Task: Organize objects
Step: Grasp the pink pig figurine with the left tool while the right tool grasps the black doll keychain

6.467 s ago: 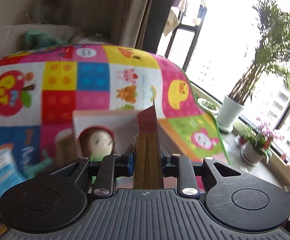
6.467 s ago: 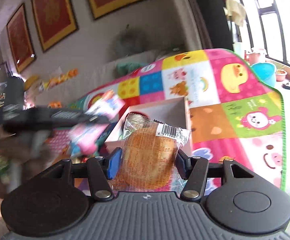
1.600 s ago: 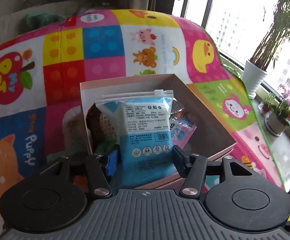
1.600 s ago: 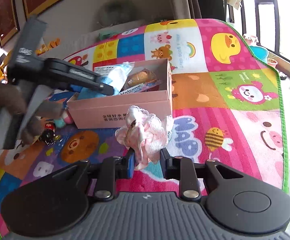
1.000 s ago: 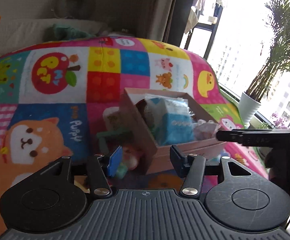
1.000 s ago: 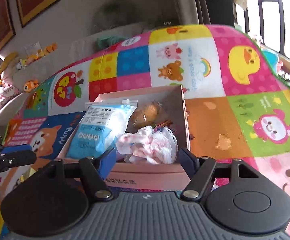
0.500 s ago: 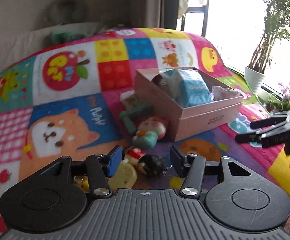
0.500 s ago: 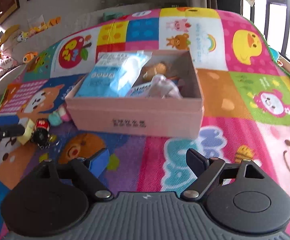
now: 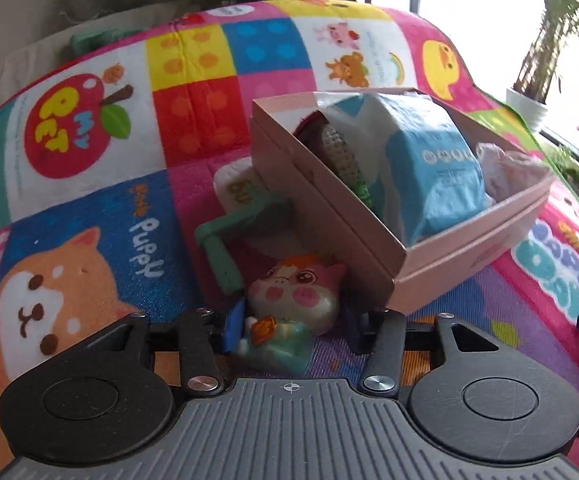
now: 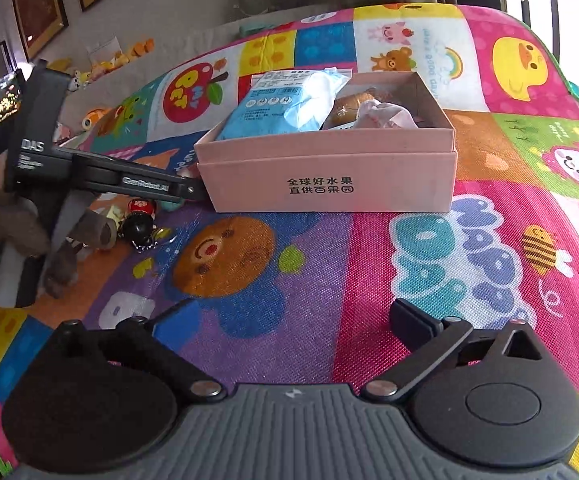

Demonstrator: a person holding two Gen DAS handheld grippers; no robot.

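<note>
A pink cardboard box [image 9: 369, 236] [image 10: 329, 168] sits on the colourful play mat. It holds a blue and white packet [image 9: 429, 160] [image 10: 285, 104], a white and pink cloth bundle [image 9: 509, 168] [image 10: 381, 116] and a bun [image 10: 349, 106]. My left gripper [image 9: 289, 320] is open around a pink pig toy [image 9: 293, 300] lying beside the box's near corner. In the right wrist view the left gripper [image 10: 193, 192] reaches to the box's left side. My right gripper [image 10: 285, 324] is open and empty above the mat, in front of the box.
A green strap [image 9: 217, 248] and a white roll [image 9: 237, 188] lie behind the pig toy. A red and black keychain figure [image 10: 139, 220] lies left of the box. Soft toys line the far left. Potted plants [image 9: 529, 104] stand by the window on the right.
My left gripper has moved forward and down, so the pig toy now sits between its fingers. My right gripper has backed away from the box and opened wider.
</note>
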